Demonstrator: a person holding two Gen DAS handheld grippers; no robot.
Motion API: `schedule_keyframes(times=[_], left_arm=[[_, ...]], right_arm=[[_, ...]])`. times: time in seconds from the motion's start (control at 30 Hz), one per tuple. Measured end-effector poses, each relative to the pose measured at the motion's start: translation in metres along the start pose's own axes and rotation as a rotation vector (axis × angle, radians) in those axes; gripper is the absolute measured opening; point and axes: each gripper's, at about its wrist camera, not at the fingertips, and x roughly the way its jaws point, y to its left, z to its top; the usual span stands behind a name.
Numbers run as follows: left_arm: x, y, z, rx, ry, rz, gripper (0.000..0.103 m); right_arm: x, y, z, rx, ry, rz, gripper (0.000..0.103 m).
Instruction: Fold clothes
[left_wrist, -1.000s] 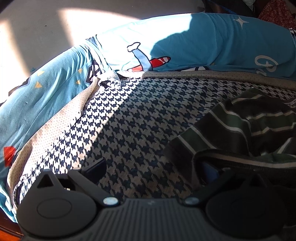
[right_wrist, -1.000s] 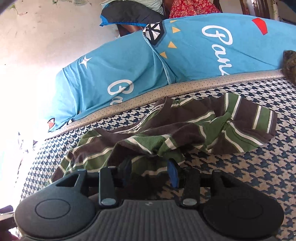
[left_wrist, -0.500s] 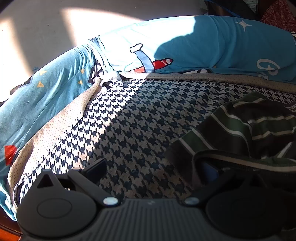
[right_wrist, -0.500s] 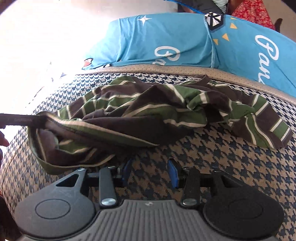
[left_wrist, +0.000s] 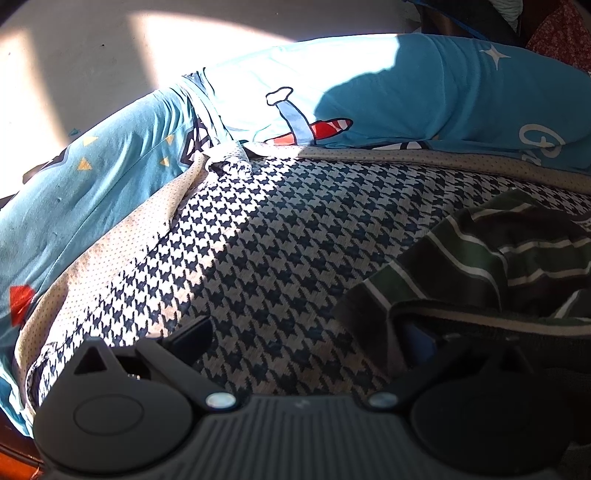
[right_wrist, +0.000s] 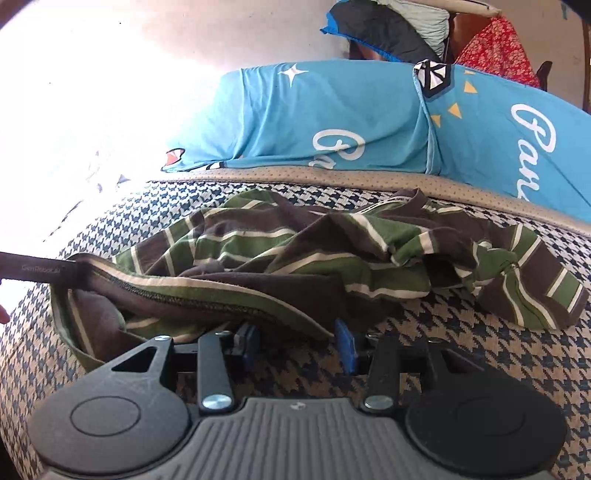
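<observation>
A green and brown striped shirt (right_wrist: 332, 251) lies crumpled on the houndstooth bed cover (right_wrist: 480, 354). My right gripper (right_wrist: 295, 341) sits low at the shirt's near hem, jaws partly apart. The hem drapes over its left blue pad (right_wrist: 247, 338), and bare cover shows between the pads. My left gripper (left_wrist: 308, 332) stands wide open on the cover. Its right finger is hidden under the shirt's hem (left_wrist: 480, 317). From the right wrist, that black finger (right_wrist: 37, 271) reaches in at the left edge, hooked inside the stretched hem.
Blue printed pillows (right_wrist: 332, 118) line the far side of the bed behind a beige dotted border (left_wrist: 122, 258). Dark and red clothes (right_wrist: 495, 48) hang beyond them. Strong sunlight washes out the left side. A fingertip shows at the left edge (right_wrist: 3, 314).
The right wrist view has rolled and shifted sideways toward the hem, which now lies over the right gripper's left pad. The left gripper and the hem on it have stayed put.
</observation>
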Motion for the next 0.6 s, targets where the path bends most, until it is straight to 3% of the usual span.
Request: schedule_keyframes(times=[0.17,0.27,0.3,0.4,0.6], left_arm=[[0.001,-0.002,-0.002,0.011,0.003,-0.002,0.103],[0.002,-0.003,-0.002,0.011,0.003,-0.003,0.103],[0.002,-0.003,-0.001,0.011,0.003,-0.004,0.103],[0.002,-0.004,-0.001,0.015,-0.002,0.004,0.103],[-0.013,-0.001,-0.003,0.025,-0.098,0.071,0.103]], right_arm=[[0.010,0.014,-0.006,-0.112,-0.015,-0.051,0.043],[0.021,0.013,-0.009,-0.104,-0.008,-0.069,0.041],[0.021,0.013,-0.009,-0.101,-0.014,-0.067,0.029],[0.012,0.015,-0.004,-0.103,-0.050,-0.068,0.013],[-0.032,0.016,0.009,-0.069,-0.165,-0.074,0.007]])
